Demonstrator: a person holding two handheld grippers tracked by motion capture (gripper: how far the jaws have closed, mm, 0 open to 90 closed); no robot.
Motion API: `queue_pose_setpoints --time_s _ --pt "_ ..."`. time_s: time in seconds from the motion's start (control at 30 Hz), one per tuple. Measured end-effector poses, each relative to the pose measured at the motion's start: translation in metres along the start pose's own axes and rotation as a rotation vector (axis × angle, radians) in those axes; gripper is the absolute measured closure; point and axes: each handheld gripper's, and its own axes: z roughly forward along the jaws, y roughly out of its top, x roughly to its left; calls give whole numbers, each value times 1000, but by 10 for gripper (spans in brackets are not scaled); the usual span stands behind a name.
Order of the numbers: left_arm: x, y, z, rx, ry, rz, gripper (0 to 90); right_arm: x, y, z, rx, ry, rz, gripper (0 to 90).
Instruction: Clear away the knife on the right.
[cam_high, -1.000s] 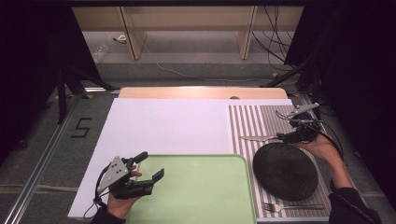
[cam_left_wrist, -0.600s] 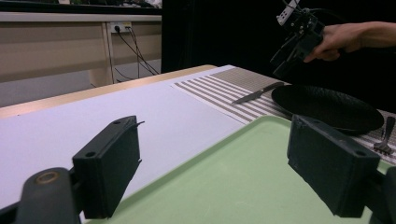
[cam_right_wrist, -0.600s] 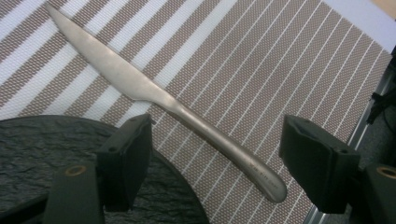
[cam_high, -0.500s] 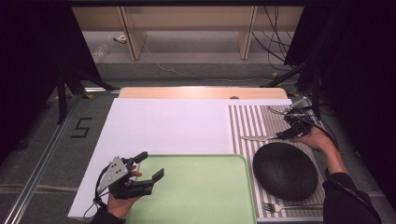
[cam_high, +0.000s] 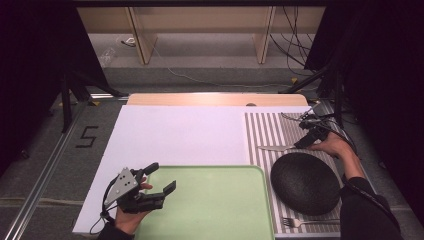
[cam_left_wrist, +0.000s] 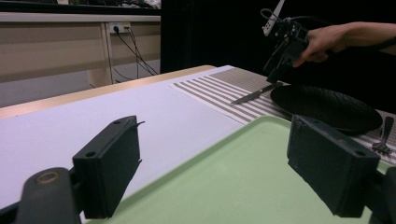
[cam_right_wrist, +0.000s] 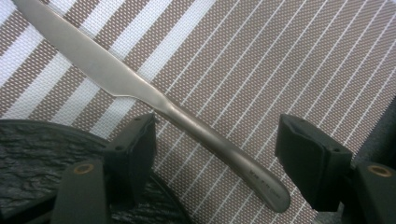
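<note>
A silver table knife (cam_high: 278, 148) lies on the striped placemat (cam_high: 265, 127), just beyond a black textured plate (cam_high: 306, 182). My right gripper (cam_high: 303, 144) points down at the knife's handle end. In the right gripper view the handle (cam_right_wrist: 224, 156) lies between the two black jaws of the right gripper (cam_right_wrist: 219, 140), with a gap on each side. The jaws have just been closing but do not touch it. My left gripper (cam_high: 161, 177) stands open over the near left corner of the green tray (cam_high: 215, 210), holding nothing.
A fork (cam_high: 300, 221) lies on the placemat near the front edge, beside the plate. A white sheet (cam_high: 175, 135) covers the table's middle and left. The plate's rim (cam_right_wrist: 42, 154) sits close under my right gripper's left jaw.
My right gripper has sunk toward the knife's handle and its jaws have narrowed a little. The left gripper has not moved.
</note>
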Motion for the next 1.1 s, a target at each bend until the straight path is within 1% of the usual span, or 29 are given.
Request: queue_pose_setpoints --time_s 0.03,0.07,0.1,0.2,0.23,0.27,0.33,0.4,0.43,0.47,0.5,0.53,0.6,0.63,0.7,0.77,0.8,0.83,0.97,1.07,1.1 --pt "0 0 0 0 1 -1 169 0 1 2 7 1 -1 302" --pt "0 0 0 1 1 0 169 0 1 3 18 -3 -16 307" --pt "0 0 0 1 1 0 168 0 3 4 25 -7 -7 309" --pt "0 0 0 2 -3 1 169 -1 5 8 41 -9 -2 315" --pt "0 0 0 4 -4 2 169 0 6 10 65 -11 -15 314" --pt "0 0 0 5 -4 1 169 0 6 10 65 -11 -15 314" --pt "0 0 1 3 -3 0 168 0 6 13 80 -12 -32 318" --pt "0 0 1 5 -4 2 169 0 7 14 85 -16 -27 332" --pt "0 0 1 5 -3 3 169 0 7 15 89 -17 -34 336" --pt "0 0 1 3 -3 1 169 0 7 15 93 -18 -27 339" --pt "0 0 1 3 -3 0 169 0 7 15 93 -21 -30 344" --pt "0 0 1 3 -2 1 169 -1 7 15 93 -29 -46 351" --pt "1 0 1 1 -1 0 169 -1 7 16 96 -24 -32 352" --pt "1 0 1 -3 0 -3 169 -2 7 17 107 -20 -43 352" --pt "1 0 0 -4 3 -3 169 -2 7 19 118 -27 -42 353" --pt "1 0 0 -3 4 -5 170 -2 6 21 124 -21 -42 363" --pt "1 0 0 -5 3 -7 170 -3 6 22 135 -24 -41 372" --pt "1 0 0 -5 2 -8 170 -3 6 22 135 -24 -41 372" --pt "1 0 1 -3 2 -5 170 -3 5 25 144 -23 -59 384" --pt "1 0 1 -2 3 -5 170 -1 6 26 156 -25 -60 401" --pt "1 0 1 -3 3 -6 170 -2 6 26 165 -20 -76 404"
